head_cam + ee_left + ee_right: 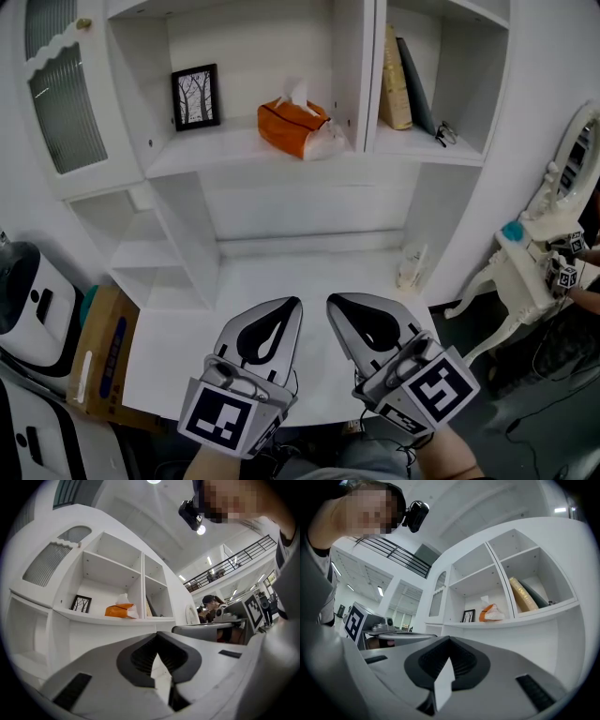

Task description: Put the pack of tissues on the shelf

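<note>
The orange pack of tissues (292,127) lies on the middle shelf (225,152) of the white cabinet, with a white tissue sticking out of its top. It shows far off in the left gripper view (119,611) and in the right gripper view (492,613). Both grippers hang low over the front of the white desk (281,277), side by side and well below the shelf. My left gripper (289,305) is shut with nothing in it, its tips (157,635) pointing at the cabinet. My right gripper (339,302) is shut and empty too (449,640).
A framed tree picture (195,97) stands left of the tissues. Books (401,75) lean in the right compartment. A small white packet (411,267) sits at the desk's back right. A cardboard box (101,356) is left of the desk, an ornate white table (520,272) to the right.
</note>
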`<state>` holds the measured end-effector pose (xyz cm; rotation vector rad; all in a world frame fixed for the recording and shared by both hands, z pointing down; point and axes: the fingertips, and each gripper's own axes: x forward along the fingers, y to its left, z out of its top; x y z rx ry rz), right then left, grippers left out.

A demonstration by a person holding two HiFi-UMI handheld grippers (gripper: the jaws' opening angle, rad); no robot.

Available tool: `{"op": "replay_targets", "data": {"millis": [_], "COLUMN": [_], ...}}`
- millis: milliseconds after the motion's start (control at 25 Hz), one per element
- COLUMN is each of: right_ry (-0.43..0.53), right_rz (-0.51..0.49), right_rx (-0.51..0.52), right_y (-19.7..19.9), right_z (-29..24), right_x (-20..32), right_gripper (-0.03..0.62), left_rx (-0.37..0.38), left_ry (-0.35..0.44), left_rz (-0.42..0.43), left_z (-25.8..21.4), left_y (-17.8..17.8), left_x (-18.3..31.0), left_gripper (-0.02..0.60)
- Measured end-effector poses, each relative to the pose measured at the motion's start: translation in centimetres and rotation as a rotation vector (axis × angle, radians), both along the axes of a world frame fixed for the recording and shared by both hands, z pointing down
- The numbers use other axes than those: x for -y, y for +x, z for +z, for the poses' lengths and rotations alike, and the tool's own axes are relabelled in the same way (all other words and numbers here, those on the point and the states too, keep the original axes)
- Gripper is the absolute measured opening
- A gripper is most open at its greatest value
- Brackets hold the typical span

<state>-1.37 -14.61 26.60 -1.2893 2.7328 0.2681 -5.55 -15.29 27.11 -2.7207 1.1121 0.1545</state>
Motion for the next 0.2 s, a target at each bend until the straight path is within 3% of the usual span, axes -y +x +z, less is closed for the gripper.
{"op": "replay_targets", "data": {"millis": [200], "right_ry": [0.002], "right_rz": [-0.01], "right_rx": [0.0], "right_y": [-0.67], "right_z": [-0.11], "right_x": [-0.2], "right_gripper": [-0.005], "left_rx": [-0.004], "left_ry": [0.008], "left_rz": [-0.005], "left_z": [-0.12], "left_y": [-0.55], "left_x": [-0.15], "left_gripper": [0.025]}}
